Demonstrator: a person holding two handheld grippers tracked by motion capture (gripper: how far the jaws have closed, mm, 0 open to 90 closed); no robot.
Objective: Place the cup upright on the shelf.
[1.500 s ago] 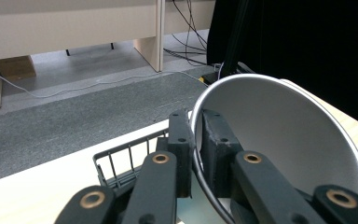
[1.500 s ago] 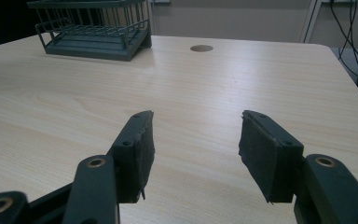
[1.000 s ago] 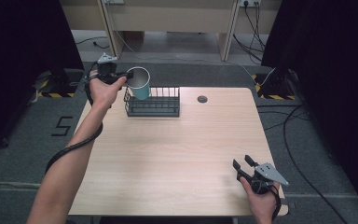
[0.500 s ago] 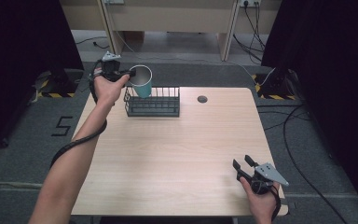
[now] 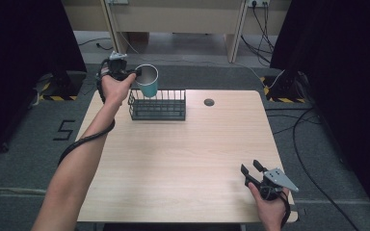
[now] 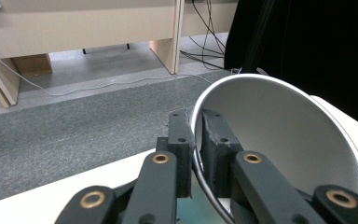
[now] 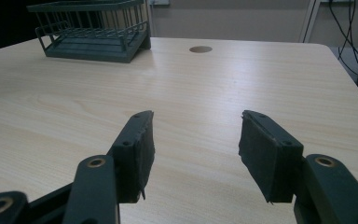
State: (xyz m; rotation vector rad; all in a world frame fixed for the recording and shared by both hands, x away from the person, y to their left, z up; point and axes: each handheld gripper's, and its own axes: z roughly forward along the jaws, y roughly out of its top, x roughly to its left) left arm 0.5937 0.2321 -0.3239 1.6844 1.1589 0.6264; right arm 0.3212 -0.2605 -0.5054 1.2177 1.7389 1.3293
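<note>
Forearms enter the high view from the bottom edge, one on each side of a light wooden table (image 5: pixel 173 163). Nearest on the person's right side, the right gripper (image 5: pixel 248 172) sits at the near right corner of the table, held low by the right hand (image 5: pixel 270 207), with a grey three-cornered plate on its top. Its jaws stand spread wide apart with nothing between them; in the right gripper view (image 7: pixel 193 154) the two black pads frame bare tabletop, and the grain of the wood runs on toward the far edge.

Farther back, the middle of the table is bare wood. Beyond that, near the far edge and left of centre, stands a dark wire basket (image 5: pixel 157 104), rectangular, with upright bars along its sides; the right gripper view shows it too (image 7: pixel 93 32), resting flat on the table. To the right of the basket, well apart from it, a small round dark hole (image 5: pixel 209 102) is set in the tabletop, seen also from the right gripper (image 7: pixel 200 49).

At the far left corner, the left hand (image 5: pixel 115 89) holds the left gripper (image 5: pixel 134 73) above the left end of the basket. Its jaws are clamped on the rim of a teal cup (image 5: pixel 148 81), one pad inside the wall and one outside. The cup hangs in the air, tilted, its pale inner wall visible, just above the basket's far left corner. In the left gripper view (image 6: pixel 198 144) the pinched rim and the cup's white interior (image 6: pixel 284 135) lie close ahead, with grey carpet and the legs of a wooden desk beyond. A black cable trails along the left forearm.
</note>
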